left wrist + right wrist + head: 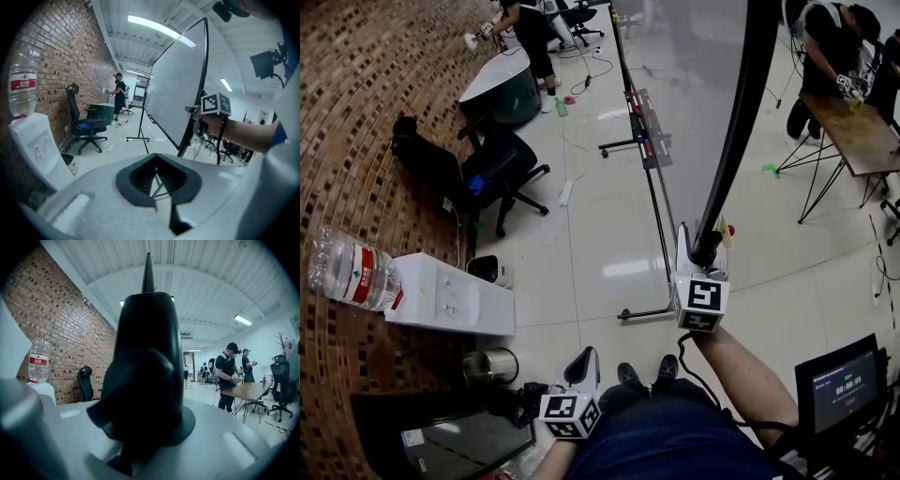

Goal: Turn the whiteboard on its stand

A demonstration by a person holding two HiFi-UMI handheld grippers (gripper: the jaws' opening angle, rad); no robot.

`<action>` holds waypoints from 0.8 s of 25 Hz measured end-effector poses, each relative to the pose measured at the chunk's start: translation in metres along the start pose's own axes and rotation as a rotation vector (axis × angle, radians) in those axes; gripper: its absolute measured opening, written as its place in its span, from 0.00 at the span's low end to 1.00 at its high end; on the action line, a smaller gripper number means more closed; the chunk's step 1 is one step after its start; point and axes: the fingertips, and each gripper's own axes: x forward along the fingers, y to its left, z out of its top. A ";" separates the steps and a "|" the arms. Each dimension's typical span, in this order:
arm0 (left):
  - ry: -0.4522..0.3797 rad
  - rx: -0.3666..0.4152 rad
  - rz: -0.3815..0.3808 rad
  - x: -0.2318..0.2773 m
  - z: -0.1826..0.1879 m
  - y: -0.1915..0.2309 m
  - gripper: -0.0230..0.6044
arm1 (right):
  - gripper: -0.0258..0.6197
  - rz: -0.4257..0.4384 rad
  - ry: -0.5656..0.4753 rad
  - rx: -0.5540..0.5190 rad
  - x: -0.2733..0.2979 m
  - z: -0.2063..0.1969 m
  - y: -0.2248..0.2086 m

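The whiteboard (698, 94) stands tilted on its wheeled stand (642, 312), its pale face running away from me. Along its near edge runs a black frame (739, 122). My right gripper (705, 249) is shut on the lower end of that frame, and in the right gripper view the black frame (147, 357) fills the space between the jaws. My left gripper (587, 358) hangs low by my lap, shut and holding nothing. The left gripper view shows the whiteboard (178, 89) leaning, with the right gripper (205, 117) at its edge.
A water dispenser (450, 295) with a bottle lies along the brick wall at left, a metal bin (490, 366) beside it. A black office chair (492, 173) stands further back. A wooden table (861, 131) with people is at right; a small screen (844, 380) sits near my right elbow.
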 end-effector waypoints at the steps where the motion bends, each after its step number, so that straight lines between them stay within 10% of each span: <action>1: -0.006 -0.005 0.002 -0.001 0.001 0.001 0.05 | 0.18 0.003 0.001 0.002 -0.002 -0.003 0.000; 20: -0.037 -0.111 -0.162 -0.023 -0.042 0.004 0.05 | 0.17 -0.012 -0.020 0.020 -0.052 -0.004 -0.021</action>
